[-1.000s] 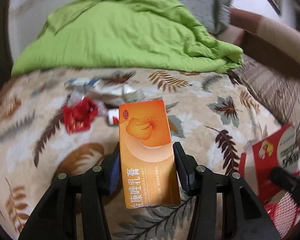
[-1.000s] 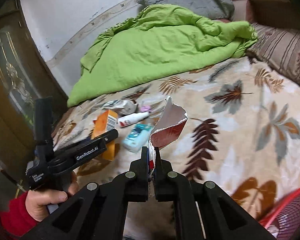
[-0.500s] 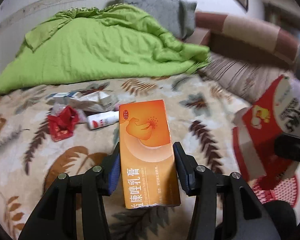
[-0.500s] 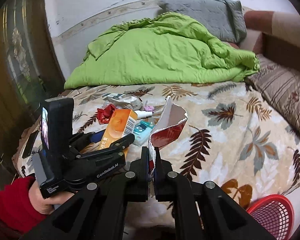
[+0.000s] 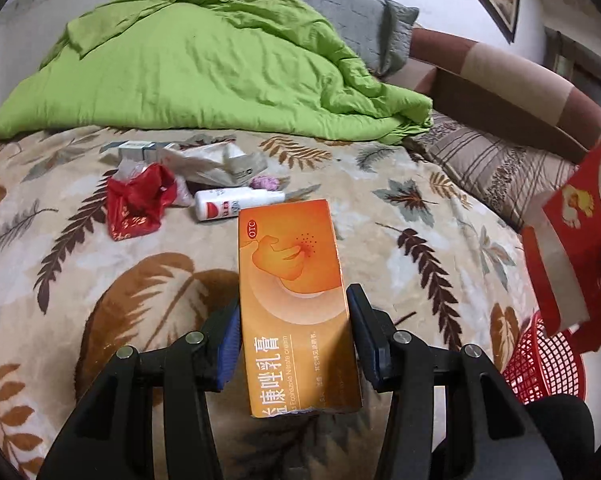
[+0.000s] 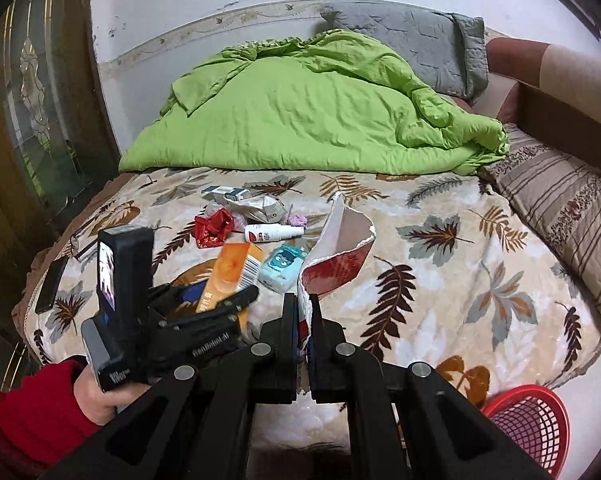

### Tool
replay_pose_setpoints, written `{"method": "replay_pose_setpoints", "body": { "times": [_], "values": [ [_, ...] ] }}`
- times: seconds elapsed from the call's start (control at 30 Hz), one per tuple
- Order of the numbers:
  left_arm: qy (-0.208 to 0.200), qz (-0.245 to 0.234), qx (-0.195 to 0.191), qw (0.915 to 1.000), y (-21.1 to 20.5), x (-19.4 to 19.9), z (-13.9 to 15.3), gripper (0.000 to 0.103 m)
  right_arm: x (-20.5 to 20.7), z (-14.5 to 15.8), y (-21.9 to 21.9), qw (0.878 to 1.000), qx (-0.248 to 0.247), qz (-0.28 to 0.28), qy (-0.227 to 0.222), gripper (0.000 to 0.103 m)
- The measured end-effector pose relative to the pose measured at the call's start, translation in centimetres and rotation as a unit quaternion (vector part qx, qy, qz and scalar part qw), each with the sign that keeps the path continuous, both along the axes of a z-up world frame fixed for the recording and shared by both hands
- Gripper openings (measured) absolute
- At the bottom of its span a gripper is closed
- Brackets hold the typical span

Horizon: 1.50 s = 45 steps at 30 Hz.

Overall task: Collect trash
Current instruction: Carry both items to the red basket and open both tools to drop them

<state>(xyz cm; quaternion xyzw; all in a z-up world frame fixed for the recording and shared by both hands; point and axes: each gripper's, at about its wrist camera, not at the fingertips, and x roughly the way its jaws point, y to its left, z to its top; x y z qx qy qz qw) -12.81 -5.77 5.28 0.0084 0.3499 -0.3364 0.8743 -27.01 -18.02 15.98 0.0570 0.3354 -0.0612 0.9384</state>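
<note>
My left gripper (image 5: 294, 330) is shut on an orange cream box (image 5: 292, 292), held lengthwise above the leaf-patterned blanket; the same box (image 6: 230, 270) shows in the right wrist view. My right gripper (image 6: 304, 320) is shut on the edge of a torn red and white carton (image 6: 338, 252), which also hangs at the right edge of the left wrist view as the carton (image 5: 572, 240). On the bed lie a crumpled red wrapper (image 5: 138, 202), a white spray bottle (image 5: 236, 204), a silver wrapper (image 5: 216, 162) and a light blue packet (image 6: 280, 266). A red mesh basket (image 6: 534, 428) stands below the bed's near edge.
A green quilt (image 5: 204, 68) is heaped at the back of the bed, with a grey pillow (image 6: 412, 44) behind it and a striped pillow (image 6: 560, 204) on the right. A dark phone (image 6: 52, 284) lies at the bed's left edge. A hand in a red sleeve (image 6: 28, 412) holds the left gripper.
Both hands have drawn back from the bed with their loads, so more of the bed and the red basket shows. The right gripper has risen and rolled level.
</note>
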Motion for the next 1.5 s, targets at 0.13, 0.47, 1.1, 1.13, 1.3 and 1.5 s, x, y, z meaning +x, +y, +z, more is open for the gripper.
{"method": "replay_pose_setpoints", "body": {
  "times": [0.13,0.47,1.1,1.13,1.3,1.5],
  "values": [
    [0.008,0.004,-0.002,1.0000,0.3,0.3,-0.3,0.048,0.1,-0.1,-0.3,1.000,0.006,-0.005,0.003,0.004],
    [0.009,0.009,0.000,0.9999,0.4,0.2,-0.5,0.048,0.5,-1.0,-0.5,1.000,0.017,-0.002,0.009,0.004],
    [-0.023,-0.018,0.009,0.9995,-0.8,-1.2,0.7,0.048,1.8,-5.7,-6.0,0.987,0.159,0.015,-0.014,0.004],
    [-0.033,-0.020,0.015,0.9992,-0.9,-1.5,0.8,0.048,1.9,-5.8,-6.4,0.985,0.172,0.019,-0.017,0.004],
    [-0.015,-0.028,0.013,0.9994,-1.2,-1.8,0.9,0.048,1.3,-5.0,-7.3,0.983,0.178,0.033,-0.036,0.004],
    [0.001,-0.064,0.002,0.9980,-3.3,-3.2,2.4,0.048,-2.9,-3.5,-11.1,0.978,0.201,0.011,-0.062,0.005]
  ]
}}
